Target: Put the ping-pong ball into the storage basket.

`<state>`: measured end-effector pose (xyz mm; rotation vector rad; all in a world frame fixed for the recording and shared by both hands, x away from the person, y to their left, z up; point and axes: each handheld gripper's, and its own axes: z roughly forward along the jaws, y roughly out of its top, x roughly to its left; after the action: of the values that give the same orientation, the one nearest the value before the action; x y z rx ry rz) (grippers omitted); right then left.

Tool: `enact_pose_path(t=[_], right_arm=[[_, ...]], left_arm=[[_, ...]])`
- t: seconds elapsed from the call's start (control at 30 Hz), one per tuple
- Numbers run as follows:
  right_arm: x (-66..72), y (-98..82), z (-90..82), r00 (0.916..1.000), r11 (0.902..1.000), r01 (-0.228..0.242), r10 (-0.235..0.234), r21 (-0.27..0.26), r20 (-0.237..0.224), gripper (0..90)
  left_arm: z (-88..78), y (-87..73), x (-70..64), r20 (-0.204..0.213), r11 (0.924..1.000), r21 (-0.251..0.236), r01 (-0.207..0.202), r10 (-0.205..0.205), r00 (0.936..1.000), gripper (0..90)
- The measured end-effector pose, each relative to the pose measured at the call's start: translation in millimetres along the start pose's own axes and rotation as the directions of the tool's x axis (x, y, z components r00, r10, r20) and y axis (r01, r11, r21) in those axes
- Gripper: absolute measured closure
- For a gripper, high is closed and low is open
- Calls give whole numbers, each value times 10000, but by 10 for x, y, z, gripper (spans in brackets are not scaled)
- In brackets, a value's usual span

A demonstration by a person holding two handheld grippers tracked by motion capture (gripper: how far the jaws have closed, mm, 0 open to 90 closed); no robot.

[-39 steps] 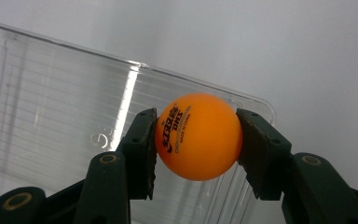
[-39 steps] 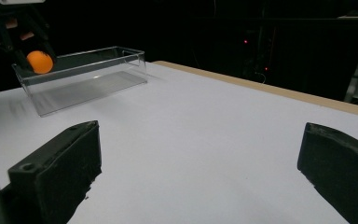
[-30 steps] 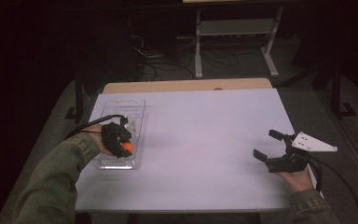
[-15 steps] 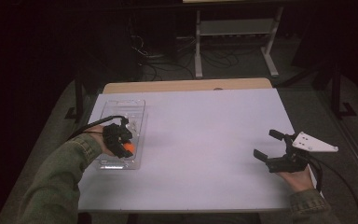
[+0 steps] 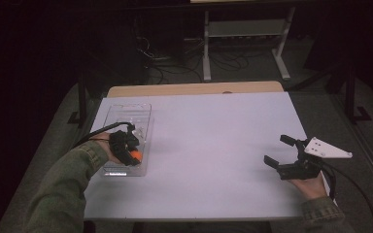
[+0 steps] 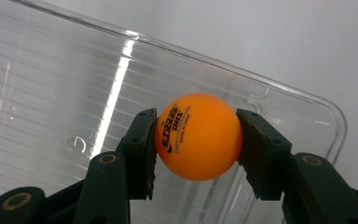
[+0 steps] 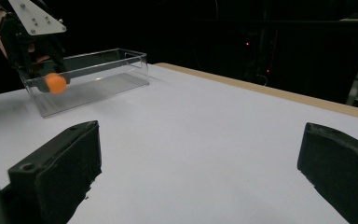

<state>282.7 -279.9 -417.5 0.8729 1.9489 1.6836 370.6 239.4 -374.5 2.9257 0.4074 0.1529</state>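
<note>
Left gripper (image 6: pixel 196 140) has the orange ball (image 6: pixel 198 136) clamped squarely between its two pads, one on each flank, printed logo facing the camera. The grip looks clean and centred. Directly behind the ball is the ribbed floor of the clear plastic bin (image 6: pixel 51 93), with its rounded corner rim off to the right. From the high view the left gripper (image 5: pixel 126 148) sits over the near end of that bin (image 5: pixel 126 109), which lies along the left side of the white worktop (image 5: pixel 209 145). Whether the ball is touching the bin floor or held just above it is hard to call from these angles; the right gripper view puts the ball (image 7: pixel 55 83) low, about level with the near wall.

Out at the other side, the right gripper (image 5: pixel 285 154) rests near the worktop's right edge, jaws spread wide with nothing between them, well apart from the action.

So: the grasp is made and the ball is at the bin. What's left, by my reading, is either the release or the lift out.
</note>
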Motion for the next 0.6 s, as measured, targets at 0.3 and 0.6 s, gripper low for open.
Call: enact_pose_path(t=[0.3, 0.6], right_arm=[[-1, 1, -4, 10000, 10000, 18, -18, -22, -1, 0], [3, 5, -11, 10000, 10000, -7, 6, -40, -20, 0]], left_arm=[[55, 13, 19, 60, 9998, 221, -20, 19, 10000, 502], [77, 8, 39, -61, 9996, 283, 44, -43, 10000, 472]])
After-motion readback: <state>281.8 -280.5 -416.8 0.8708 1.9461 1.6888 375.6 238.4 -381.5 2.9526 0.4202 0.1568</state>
